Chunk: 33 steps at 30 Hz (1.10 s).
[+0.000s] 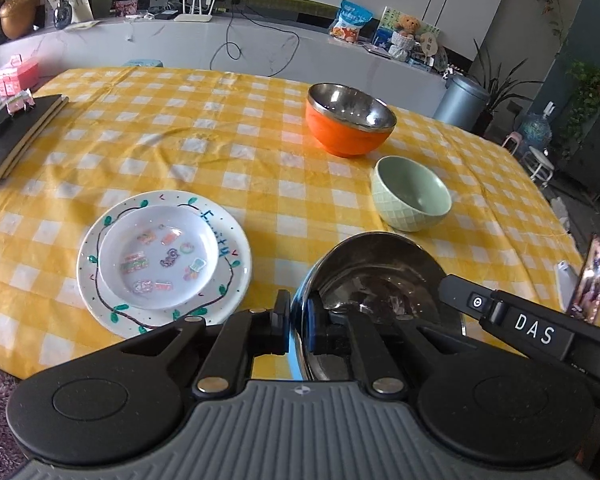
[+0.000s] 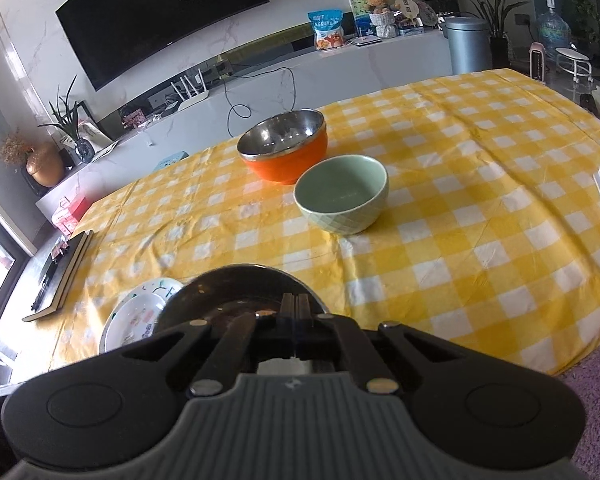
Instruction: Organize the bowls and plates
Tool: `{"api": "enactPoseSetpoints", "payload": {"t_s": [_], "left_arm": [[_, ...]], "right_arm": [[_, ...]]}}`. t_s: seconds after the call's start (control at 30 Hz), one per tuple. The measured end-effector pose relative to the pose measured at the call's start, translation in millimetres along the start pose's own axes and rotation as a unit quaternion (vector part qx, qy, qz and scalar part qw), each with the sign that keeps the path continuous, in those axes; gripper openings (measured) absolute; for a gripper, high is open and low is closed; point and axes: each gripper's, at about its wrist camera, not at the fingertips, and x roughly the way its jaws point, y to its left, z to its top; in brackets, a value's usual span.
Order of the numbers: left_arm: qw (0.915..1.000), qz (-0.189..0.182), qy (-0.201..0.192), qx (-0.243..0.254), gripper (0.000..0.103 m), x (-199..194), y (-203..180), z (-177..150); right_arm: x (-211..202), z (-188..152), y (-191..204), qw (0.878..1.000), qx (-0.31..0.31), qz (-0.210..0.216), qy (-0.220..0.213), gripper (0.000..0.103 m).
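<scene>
Bowls are what is in hand now: a blue steel bowl [image 1: 376, 280] with a shiny inside is gripped at its near rim by the left gripper [image 1: 296, 320], one finger outside the wall and one inside, jaws clenched on the rim. In the left view it sits at about 5 o'clock on the table [image 1: 220, 152], whether just lifted or still resting I cannot tell. The right gripper [image 2: 296, 312] reaches in from the other side with its jaws pressed together; its tips sit at the same bowl's rim, but whether they pinch it or merely touch is not clear.

Beyond, at about 1 o'clock, stand the green bowl [image 1: 412, 196] and, further back, the orange bowl [image 1: 350, 120], just beside each other and both upright and empty. At about 9 o'clock the small plate [image 1: 160, 260] lies stacked on the big plate [image 1: 236, 276], so the plates look sorted already.

My guess is that the bowl stacking is the step under way. Next, the steel bowl wants carrying toward the other two and nesting with them; the green one looks smaller, so order matters, and a rim grip may let the bowl tilt.
</scene>
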Motion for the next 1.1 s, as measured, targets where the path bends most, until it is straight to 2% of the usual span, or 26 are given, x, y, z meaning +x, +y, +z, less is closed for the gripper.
{"api": "enactPoseSetpoints", "payload": {"t_s": [0.03, 0.07, 0.13, 0.2, 0.47, 0.57, 0.63, 0.67, 0.73, 0.77, 0.93, 1.03, 1.1], "left_arm": [[0.9998, 0.017, 0.0, 0.007, 0.005, 3, -2, -1], [0.9998, 0.018, -0.004, 0.006, 0.005, 5, -1, -2], [0.9998, 0.018, -0.002, -0.002, 0.005, 10, 2, -2], [0.9998, 0.014, 0.0, -0.012, 0.004, 12, 7, -1], [0.9998, 0.002, -0.004, -0.019, 0.005, 13, 12, -2], [0.9997, 0.0, -0.006, -0.026, 0.012, 11, 15, -1], [0.9996, -0.003, -0.006, -0.028, 0.021, 8, 17, -1], [0.9995, -0.004, -0.007, -0.031, 0.026, 6, 19, 0], [0.9991, -0.011, -0.006, -0.039, 0.03, 3, 23, 1], [0.9989, -0.015, -0.005, -0.044, 0.03, 2, 24, 1], [0.9977, -0.029, 0.015, -0.059, 0.03, 6, 29, 1], [0.9978, -0.031, 0.019, -0.056, 0.021, 8, 28, -1], [0.9978, -0.032, 0.019, -0.054, 0.017, 9, 27, -2]], "right_arm": [[4, -2, 1, 1.0, -0.004, -0.009, 0.004, 0.0], [6, -2, 0, 1.0, -0.002, -0.008, 0.01, 0.0], [10, -2, -2, 1.0, -0.001, 0.004, 0.013, 0.0], [13, -3, -1, 1.0, -0.005, -0.009, 0.014, 0.0], [16, -5, 0, 1.0, -0.008, -0.005, 0.019, 0.0], [10, -4, 2, 1.0, -0.015, -0.003, 0.005, 0.002], [5, -3, 2, 1.0, -0.02, -0.006, -0.008, 0.003], [3, -2, 2, 1.0, -0.022, -0.01, -0.015, 0.005], [-1, -1, 0, 0.999, -0.022, -0.019, -0.028, 0.025], [-1, -1, -1, 0.999, -0.02, -0.024, -0.032, 0.03], [8, -5, -7, 0.999, -0.009, -0.035, -0.003, 0.033], [14, -10, -9, 0.999, -0.005, -0.036, 0.012, 0.032], [16, -11, -9, 0.999, -0.005, -0.036, 0.017, 0.027]]}}
